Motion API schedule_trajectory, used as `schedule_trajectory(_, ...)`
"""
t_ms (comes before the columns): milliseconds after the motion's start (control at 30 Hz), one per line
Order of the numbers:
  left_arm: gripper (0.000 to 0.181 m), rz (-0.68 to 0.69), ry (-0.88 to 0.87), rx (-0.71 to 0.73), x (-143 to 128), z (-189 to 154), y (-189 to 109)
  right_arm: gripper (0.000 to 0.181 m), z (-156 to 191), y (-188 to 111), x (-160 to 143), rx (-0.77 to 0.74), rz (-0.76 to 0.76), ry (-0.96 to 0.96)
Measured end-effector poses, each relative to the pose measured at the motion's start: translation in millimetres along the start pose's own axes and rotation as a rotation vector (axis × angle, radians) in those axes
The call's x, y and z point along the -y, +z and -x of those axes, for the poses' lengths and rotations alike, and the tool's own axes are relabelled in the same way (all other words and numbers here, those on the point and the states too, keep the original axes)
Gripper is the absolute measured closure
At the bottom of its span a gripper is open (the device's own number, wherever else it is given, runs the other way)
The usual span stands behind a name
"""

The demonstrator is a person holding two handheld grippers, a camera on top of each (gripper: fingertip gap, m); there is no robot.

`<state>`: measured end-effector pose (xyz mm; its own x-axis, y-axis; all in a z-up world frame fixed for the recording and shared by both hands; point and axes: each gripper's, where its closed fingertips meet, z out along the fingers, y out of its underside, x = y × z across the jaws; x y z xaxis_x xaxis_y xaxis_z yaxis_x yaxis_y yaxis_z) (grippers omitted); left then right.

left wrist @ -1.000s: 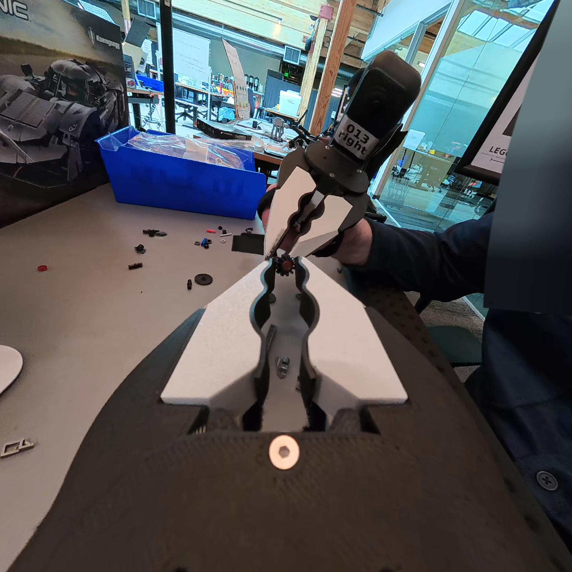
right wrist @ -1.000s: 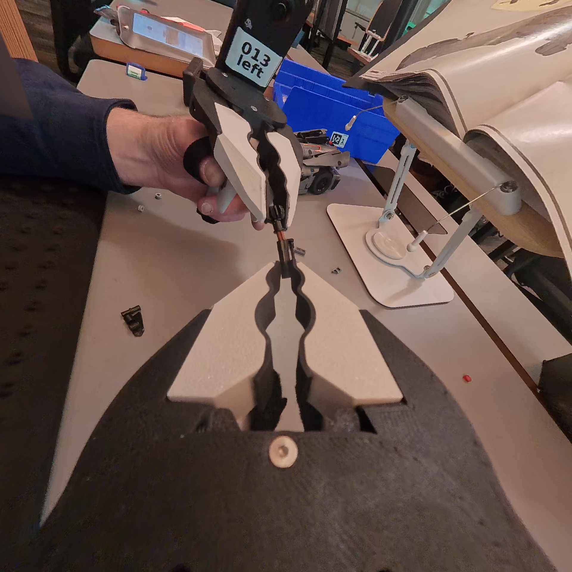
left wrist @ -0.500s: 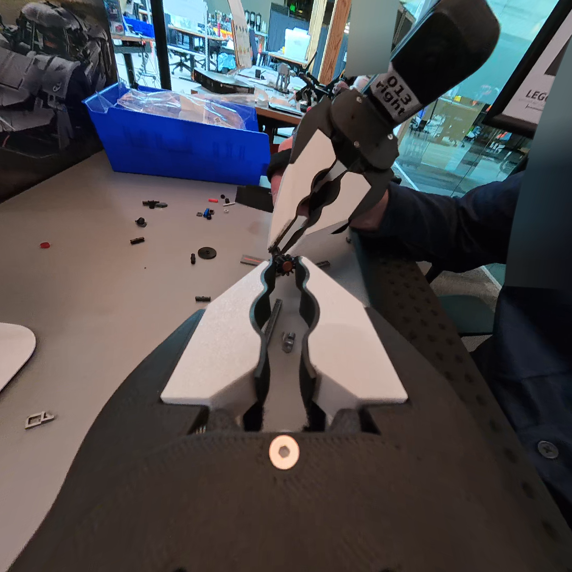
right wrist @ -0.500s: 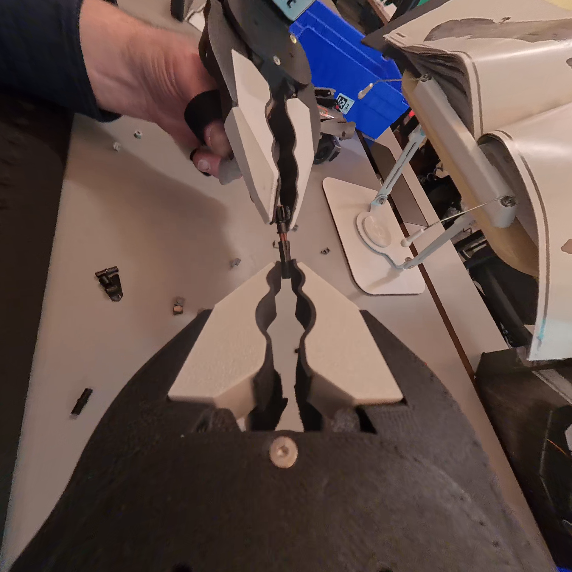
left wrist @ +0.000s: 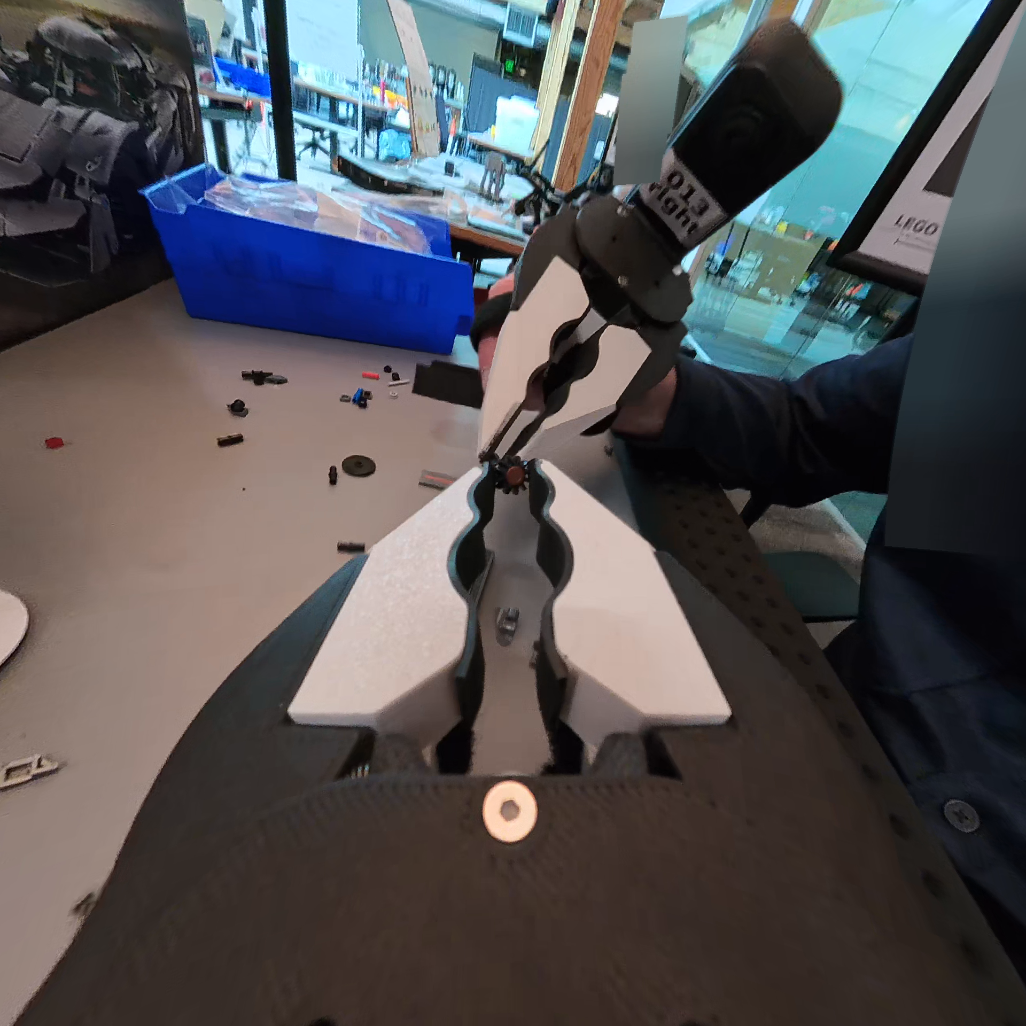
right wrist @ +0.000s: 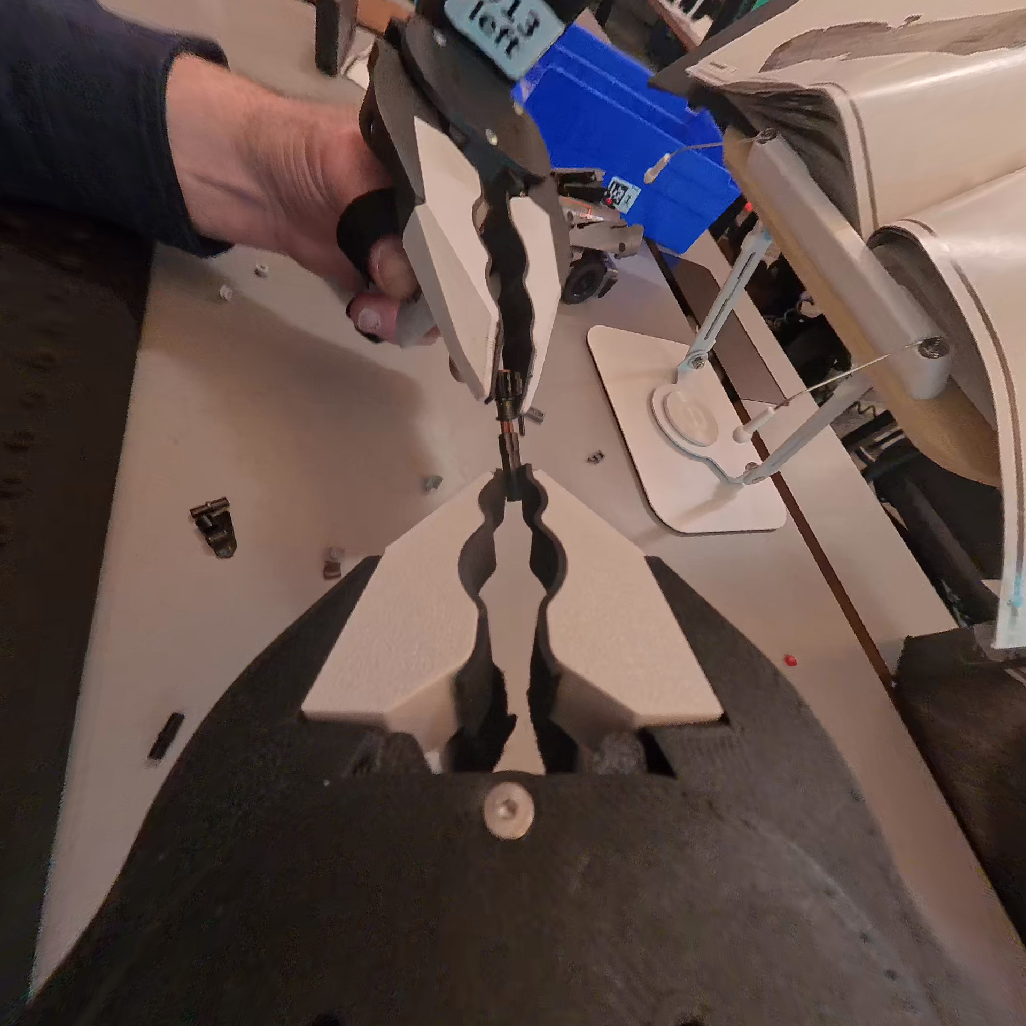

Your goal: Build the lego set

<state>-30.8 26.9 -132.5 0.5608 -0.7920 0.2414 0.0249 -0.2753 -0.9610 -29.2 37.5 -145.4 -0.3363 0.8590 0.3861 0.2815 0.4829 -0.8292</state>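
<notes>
My left gripper is shut on a small black gear with a reddish-brown axle end at its centre. My right gripper is shut on a thin black connector piece at the other end of the same axle. In the right wrist view the left gripper comes down from above, and the reddish axle shows between the two sets of tips. In the left wrist view the right gripper slants in from the upper right, tip to tip with mine. The assembly is held above the table.
A blue bin stands at the back, with loose small parts before it. A partly built car and a white book stand with an open booklet are on the right. A black hinge piece lies on the table. Less than 4 cm separates the two grippers' tips.
Both grippers have stayed shut on the axle assembly. The right gripper has tilted over to the right, and the left gripper has come closer and steeper in the right wrist view.
</notes>
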Motion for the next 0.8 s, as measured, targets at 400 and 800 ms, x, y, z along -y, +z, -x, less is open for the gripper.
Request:
schedule_trajectory(400,0.170,-0.161,0.000,-0.019,21,-4,2,0.179,-9,-9,13,0.008,-0.117,0.137)
schedule_trajectory(800,0.170,-0.051,0.052,0.042,10,1,3,0.179,-8,-4,4,-0.036,-0.020,0.051)
